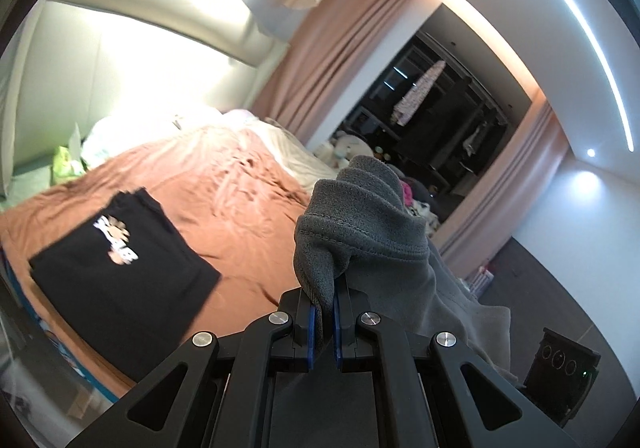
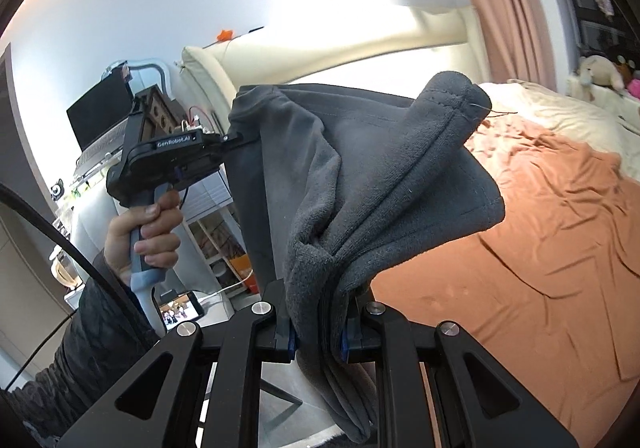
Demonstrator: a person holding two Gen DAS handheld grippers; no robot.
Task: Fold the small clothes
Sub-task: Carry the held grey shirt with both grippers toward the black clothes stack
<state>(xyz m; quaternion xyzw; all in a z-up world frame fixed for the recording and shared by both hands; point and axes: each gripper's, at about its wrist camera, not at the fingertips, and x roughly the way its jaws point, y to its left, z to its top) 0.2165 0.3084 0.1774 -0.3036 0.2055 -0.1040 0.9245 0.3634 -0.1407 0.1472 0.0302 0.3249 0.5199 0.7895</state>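
1. Left tongs [image 1: 325, 322]: clenched on a bunched edge of the grey fleece garment [image 1: 360, 224]; blue pads nearly meet, only a thin fold between them.
2. Right tongs [image 2: 318, 340]: clamped on a thicker wad of the same garment [image 2: 360, 175], several layers stacked between the pads.
3. Garment location: off the bed, hanging in the air between the two tongs. Seen from the right wrist, the left hand [image 2: 148, 232] holds its tool up and level, cloth stretched from it across to the right tongs. Probable reason: two held points spread the piece flat, so it can be laid down square.
4. Loose parts: a hemmed flap rises above the right tongs; more cloth hangs below both grips, unsupported.
5. Open room: the orange bedspread [image 1: 224, 199] is bare and wrinkled across its middle, likely the laying spot.
6. Limits: a folded black shirt [image 1: 120, 268] with a print sits near the bed's close edge; cream bedding [image 2: 560, 107] lies at the far side.
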